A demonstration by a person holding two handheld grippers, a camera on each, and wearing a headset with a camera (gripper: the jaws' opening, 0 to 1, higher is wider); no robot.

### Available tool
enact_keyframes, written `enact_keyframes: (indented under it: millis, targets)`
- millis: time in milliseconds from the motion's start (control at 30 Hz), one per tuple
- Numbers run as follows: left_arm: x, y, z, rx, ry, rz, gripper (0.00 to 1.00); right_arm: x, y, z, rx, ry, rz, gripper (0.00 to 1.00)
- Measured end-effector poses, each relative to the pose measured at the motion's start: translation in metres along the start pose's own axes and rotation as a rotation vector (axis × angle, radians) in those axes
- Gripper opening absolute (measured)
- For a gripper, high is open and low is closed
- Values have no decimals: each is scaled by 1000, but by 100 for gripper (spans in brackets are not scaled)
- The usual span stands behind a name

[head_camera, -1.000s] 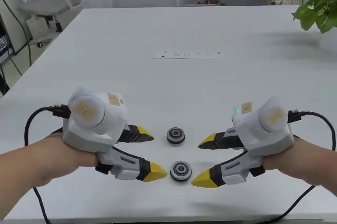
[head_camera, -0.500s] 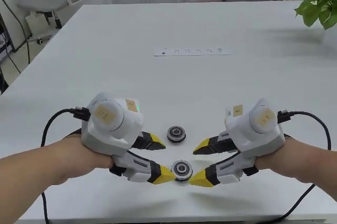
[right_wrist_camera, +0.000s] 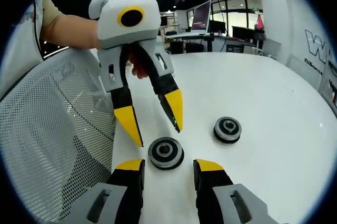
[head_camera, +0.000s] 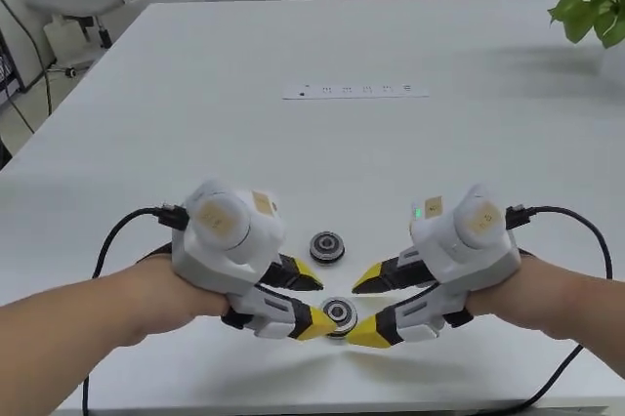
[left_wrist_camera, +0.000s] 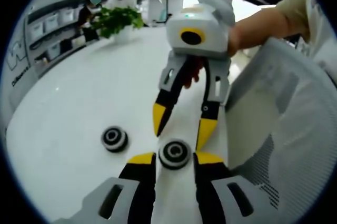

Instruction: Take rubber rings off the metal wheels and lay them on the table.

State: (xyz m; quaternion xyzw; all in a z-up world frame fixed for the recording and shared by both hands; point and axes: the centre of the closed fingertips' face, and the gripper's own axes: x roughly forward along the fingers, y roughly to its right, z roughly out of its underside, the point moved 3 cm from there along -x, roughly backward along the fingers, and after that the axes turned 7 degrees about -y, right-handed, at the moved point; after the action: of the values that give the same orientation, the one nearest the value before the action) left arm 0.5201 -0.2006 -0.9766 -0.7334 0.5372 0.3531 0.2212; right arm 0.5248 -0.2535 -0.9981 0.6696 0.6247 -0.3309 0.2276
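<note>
On the white surface (head_camera: 195, 94), head view, I count two wheels: the near wheel (head_camera: 338, 312) sits between the left gripper (head_camera: 322, 303) and right gripper (head_camera: 355, 309), both with fingers wide, and the far wheel (head_camera: 326, 246) lies beyond. The strip (head_camera: 355, 92) has print I can't read. Left gripper view: near wheel (left_wrist_camera: 175, 153) at my tips. Right gripper view: wall letter W (right_wrist_camera: 316, 40).

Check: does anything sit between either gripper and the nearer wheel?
Nothing visible does. The nearer wheel lies just ahead of the open jaws of the left gripper and right gripper; the second wheel sits farther back.
</note>
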Motion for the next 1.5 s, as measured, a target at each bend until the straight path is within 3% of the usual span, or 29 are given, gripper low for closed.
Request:
enact_keyframes:
  millis: [433, 667, 833, 1000, 1500]
  targets:
    - [11, 4, -3, 9, 5, 7, 21, 1, 0, 3, 11, -3, -1, 35]
    - [12, 2, 0, 29, -2, -25, 14, 2, -1, 3, 5, -4, -3, 35]
    - [12, 4, 1, 63, -5, -41, 14, 3, -3, 1, 2, 0, -5, 34]
    - [12, 3, 1, 59, -3, -49, 14, 4, -3, -1, -4, 4, 1, 32]
    - [12, 3, 1, 42, 6, -72, 14, 5, -5, 2, 70, 29, -8, 23]
